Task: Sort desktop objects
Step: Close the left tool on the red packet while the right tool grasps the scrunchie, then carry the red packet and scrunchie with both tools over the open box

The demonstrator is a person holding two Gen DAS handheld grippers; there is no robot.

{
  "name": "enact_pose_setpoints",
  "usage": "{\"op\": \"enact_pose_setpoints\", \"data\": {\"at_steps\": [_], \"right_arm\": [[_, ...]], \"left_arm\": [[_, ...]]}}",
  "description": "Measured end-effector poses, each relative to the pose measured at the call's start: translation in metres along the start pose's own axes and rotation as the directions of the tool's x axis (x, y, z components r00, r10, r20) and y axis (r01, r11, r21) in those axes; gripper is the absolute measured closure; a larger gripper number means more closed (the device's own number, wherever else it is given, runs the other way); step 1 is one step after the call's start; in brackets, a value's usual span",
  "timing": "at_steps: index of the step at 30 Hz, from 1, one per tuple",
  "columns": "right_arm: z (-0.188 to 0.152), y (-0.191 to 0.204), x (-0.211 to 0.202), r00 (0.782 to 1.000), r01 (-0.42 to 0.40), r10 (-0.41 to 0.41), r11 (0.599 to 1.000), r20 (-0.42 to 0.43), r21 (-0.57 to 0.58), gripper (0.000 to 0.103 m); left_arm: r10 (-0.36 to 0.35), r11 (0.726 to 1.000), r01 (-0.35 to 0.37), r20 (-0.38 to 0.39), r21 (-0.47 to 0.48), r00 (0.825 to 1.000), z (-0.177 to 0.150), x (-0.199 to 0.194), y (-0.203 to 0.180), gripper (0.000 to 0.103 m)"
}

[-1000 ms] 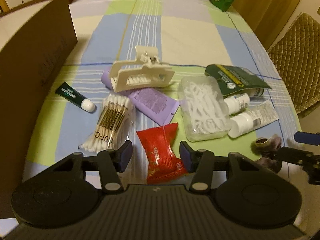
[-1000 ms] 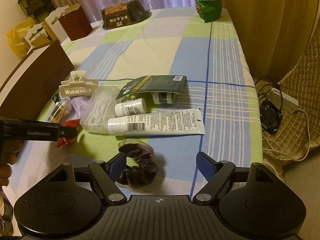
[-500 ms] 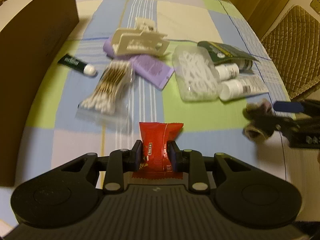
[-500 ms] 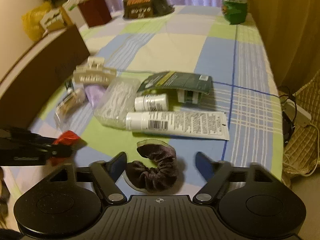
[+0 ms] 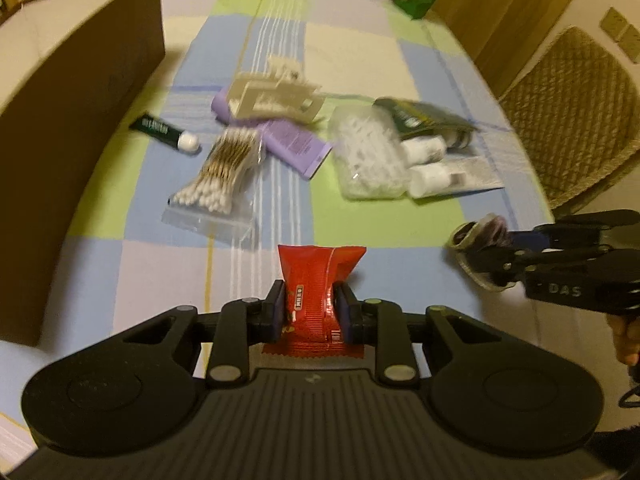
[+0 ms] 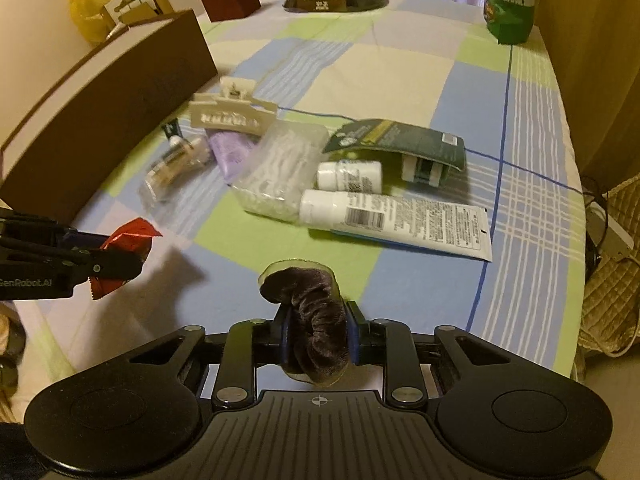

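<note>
Two white tubes [image 6: 394,220], one hair claw [image 6: 232,114], one red packet [image 5: 318,280], one scrunchie [image 6: 314,320], one swab bag [image 5: 224,168]

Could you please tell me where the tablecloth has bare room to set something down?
Bare checked tablecloth lies beyond the beige plastic hair claw, and right of the white squeeze tube. Between the brown cardboard box and that tube it is crowded.

Motion blurs the hair claw [image 5: 276,94]; the cardboard box [image 5: 60,120] runs off-frame.
</note>
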State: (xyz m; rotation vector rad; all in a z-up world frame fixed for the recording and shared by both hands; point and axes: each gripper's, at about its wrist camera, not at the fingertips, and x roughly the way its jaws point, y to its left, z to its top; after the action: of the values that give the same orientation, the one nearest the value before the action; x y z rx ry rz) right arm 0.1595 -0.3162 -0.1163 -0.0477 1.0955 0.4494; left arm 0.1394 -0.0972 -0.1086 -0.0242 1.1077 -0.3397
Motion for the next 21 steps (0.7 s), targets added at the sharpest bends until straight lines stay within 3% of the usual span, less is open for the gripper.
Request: {"op": "enact_pose_setpoints", "data": {"at_steps": [8, 13, 21], "right_arm": [[0.023, 0.042, -0.021, 0.997, -0.02, 0.013, 0.995, 0.074, 0.101, 0.078], [0.048, 0.096, -0.025, 0.991, -0.077, 0.061, 0.989, 0.121, 0.125, 0.078], [0.11, 0.214, -0.015, 0.96, -0.209, 0.203, 0.978, 0.193, 0.009, 0.078]], "left_arm": [[-0.046, 0.996, 0.038, 0.093, 0.083, 0.995, 0.015, -0.06, 0.031, 0.081], [-0.037, 0.992, 0.019, 0.139, 0.123, 0.99, 0.025, -0.104, 0.086, 0.081], [0.055, 0.978, -0.086, 0.158, 0.192, 0.986, 0.042, -0.152, 0.199, 0.081]]}}
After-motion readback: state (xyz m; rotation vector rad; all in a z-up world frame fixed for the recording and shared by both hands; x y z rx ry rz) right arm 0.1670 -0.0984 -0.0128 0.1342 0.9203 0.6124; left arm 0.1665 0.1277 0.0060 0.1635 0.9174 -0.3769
